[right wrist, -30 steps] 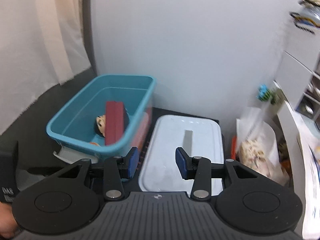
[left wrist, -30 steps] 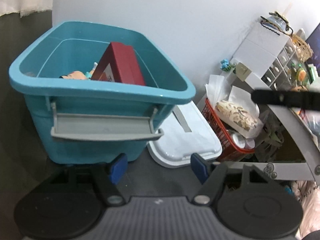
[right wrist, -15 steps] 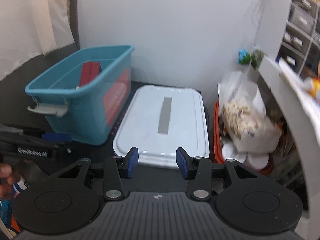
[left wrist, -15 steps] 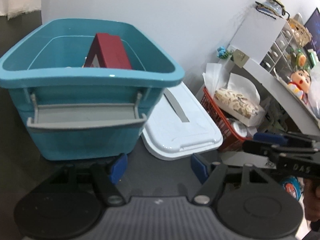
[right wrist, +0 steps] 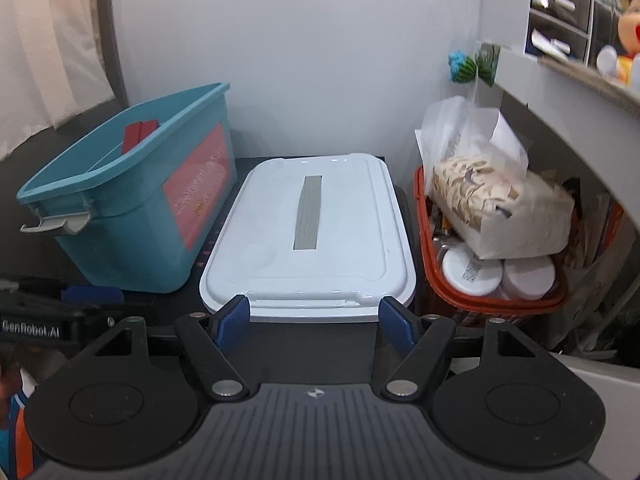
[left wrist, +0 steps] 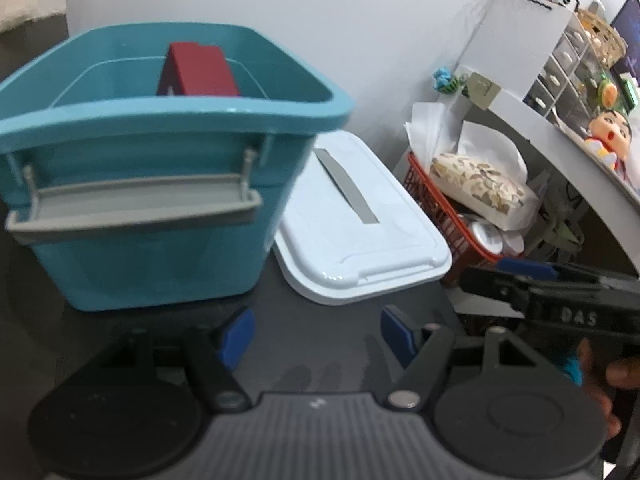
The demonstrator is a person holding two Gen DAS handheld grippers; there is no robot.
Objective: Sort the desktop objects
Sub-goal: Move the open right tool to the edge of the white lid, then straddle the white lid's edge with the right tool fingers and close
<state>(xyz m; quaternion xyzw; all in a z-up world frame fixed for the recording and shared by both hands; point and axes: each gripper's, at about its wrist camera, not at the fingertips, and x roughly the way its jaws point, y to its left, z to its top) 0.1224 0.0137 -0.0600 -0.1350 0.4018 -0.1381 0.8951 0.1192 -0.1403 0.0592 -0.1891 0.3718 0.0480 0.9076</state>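
The left wrist view is taken low and close in front of the bin (left wrist: 160, 184), angled rightward toward the wall and shelf (left wrist: 560, 140). The right wrist view is set further right, faced squarely at the lid (right wrist: 312, 236) from just before its near edge. Bin (right wrist: 128, 208), lid (left wrist: 360, 236) and basket (left wrist: 444, 216) are shared by both views, and each gripper is caught at the other view's edge.
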